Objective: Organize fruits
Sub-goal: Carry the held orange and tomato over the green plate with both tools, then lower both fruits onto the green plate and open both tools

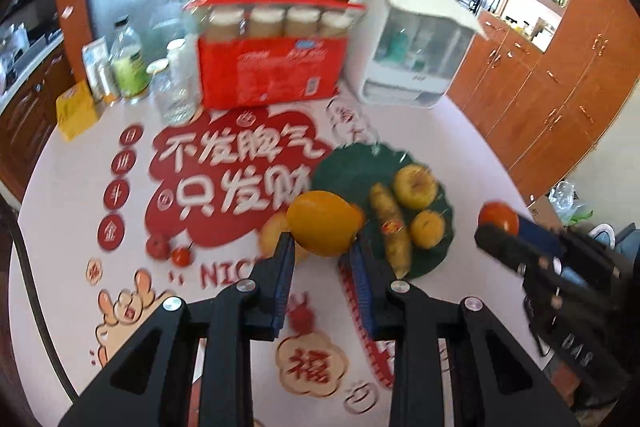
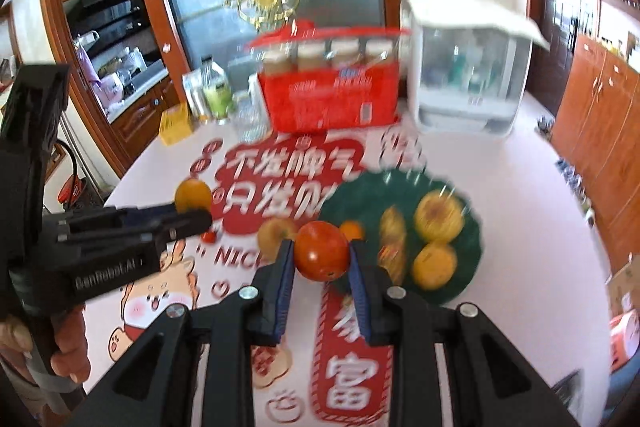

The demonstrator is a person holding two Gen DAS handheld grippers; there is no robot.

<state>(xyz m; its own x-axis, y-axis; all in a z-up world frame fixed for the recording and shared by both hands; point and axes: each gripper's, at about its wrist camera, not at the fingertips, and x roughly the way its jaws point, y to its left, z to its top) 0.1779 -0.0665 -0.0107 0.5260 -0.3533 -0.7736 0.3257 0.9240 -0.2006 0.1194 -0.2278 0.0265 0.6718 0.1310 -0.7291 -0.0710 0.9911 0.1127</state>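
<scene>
Under both cameras lies the big round table (image 1: 460, 131), with a pale cloth full of red words and cartoon pictures. At 12 o'clock on it, at the far edge, stands a red carton (image 1: 272, 67) with a row of jars in it. Just beside that, at 1 o'clock, sits a white box with a clear front (image 1: 412, 55). Bottles and a glass jar stand at 10 o'clock, next to a small yellow box (image 1: 76, 111).

Near the middle of the table, a bit toward 3 o'clock, rests a dark green plate (image 1: 352, 167). On it are a big yellow apple (image 1: 414, 185), a smaller round yellow fruit (image 1: 428, 229) and a long tan fruit with a sticker (image 1: 390, 227).

Held up above the table, the left gripper (image 1: 322, 247) has its fingers clamped on an orange (image 1: 324, 223). The right gripper (image 2: 322, 257) has its fingers clamped on a red tomato-like fruit (image 2: 322, 251). A hand (image 2: 68, 343) grips the left tool's handle at 8 o'clock in the right camera view.

On the cloth at 9 o'clock from the plate lies another yellow apple (image 2: 274, 235), with a small orange fruit (image 2: 352, 230) close by. The pictures are blurry.
</scene>
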